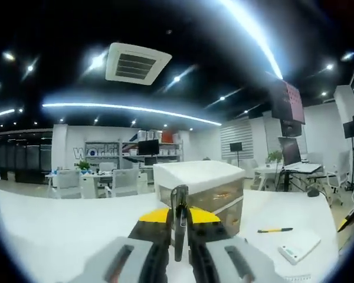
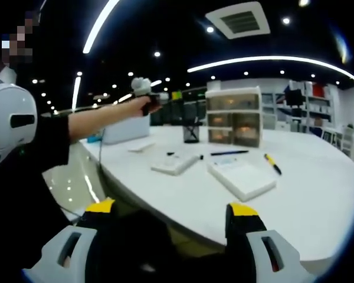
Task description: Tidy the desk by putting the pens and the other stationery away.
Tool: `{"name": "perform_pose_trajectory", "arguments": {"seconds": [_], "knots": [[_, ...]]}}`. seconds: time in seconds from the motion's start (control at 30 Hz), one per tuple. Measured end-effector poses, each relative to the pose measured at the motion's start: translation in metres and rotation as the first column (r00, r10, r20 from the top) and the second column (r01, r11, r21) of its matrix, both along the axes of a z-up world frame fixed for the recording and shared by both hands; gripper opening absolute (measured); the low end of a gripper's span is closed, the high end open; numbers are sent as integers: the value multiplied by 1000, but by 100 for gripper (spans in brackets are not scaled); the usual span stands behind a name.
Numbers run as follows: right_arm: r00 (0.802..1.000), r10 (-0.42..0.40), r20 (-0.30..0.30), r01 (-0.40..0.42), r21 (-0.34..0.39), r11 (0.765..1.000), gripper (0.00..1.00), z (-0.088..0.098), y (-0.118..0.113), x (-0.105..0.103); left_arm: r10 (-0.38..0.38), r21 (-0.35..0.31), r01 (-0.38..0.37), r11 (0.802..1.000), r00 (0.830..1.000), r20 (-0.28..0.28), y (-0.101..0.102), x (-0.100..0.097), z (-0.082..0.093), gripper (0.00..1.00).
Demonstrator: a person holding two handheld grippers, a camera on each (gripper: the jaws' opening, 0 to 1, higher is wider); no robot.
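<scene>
L gripper (image 1: 181, 236) has its jaws clamped on a dark pen (image 1: 179, 221), held upright just in front of the drawer unit (image 1: 200, 191) on the white bench (image 1: 59, 224). R gripper (image 2: 174, 221) hangs off the bench edge, jaws wide apart, nothing in them. Still on the bench: yellow pen (image 2: 272, 163), black pen (image 2: 229, 152), white notepad (image 2: 242, 178), mesh pen cup (image 2: 192, 131) beside the drawers.

drawer unit (image 1: 202, 191) partly hidden behind held pen (image 1: 179, 221), drawer contents blurred, notebook (image 1: 299, 244) edge cut off
</scene>
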State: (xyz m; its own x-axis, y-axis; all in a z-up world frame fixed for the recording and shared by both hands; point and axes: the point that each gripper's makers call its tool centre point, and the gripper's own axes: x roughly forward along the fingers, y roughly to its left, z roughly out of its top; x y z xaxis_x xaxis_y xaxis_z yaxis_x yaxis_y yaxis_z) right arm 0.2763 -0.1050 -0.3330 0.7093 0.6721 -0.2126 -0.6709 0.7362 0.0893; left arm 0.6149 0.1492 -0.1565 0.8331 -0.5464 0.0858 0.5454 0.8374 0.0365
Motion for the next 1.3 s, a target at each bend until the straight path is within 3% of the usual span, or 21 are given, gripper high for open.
{"name": "perform_pose_trajectory", "arguments": {"seconds": [0.17,0.27,0.6,1.17,1.3], "knots": [[1000,-16,6,16,4,1000,71,4,-5,1,102,-6,-102,995,995,-17,17,23,-10,11],[1000,-22,9,22,3,1000,71,5,-8,1,117,-39,-118,992,993,-31,23,32,-14,11],[999,-36,19,36,3,999,71,10,-12,1,106,-27,-106,994,994,8,12,45,-21,11],[998,-58,28,58,8,998,71,14,-21,3,125,47,-126,991,992,15,9,67,-41,11],[998,-60,29,60,5,998,71,14,-22,3,126,28,-127,992,992,4,10,70,-45,11]]}}
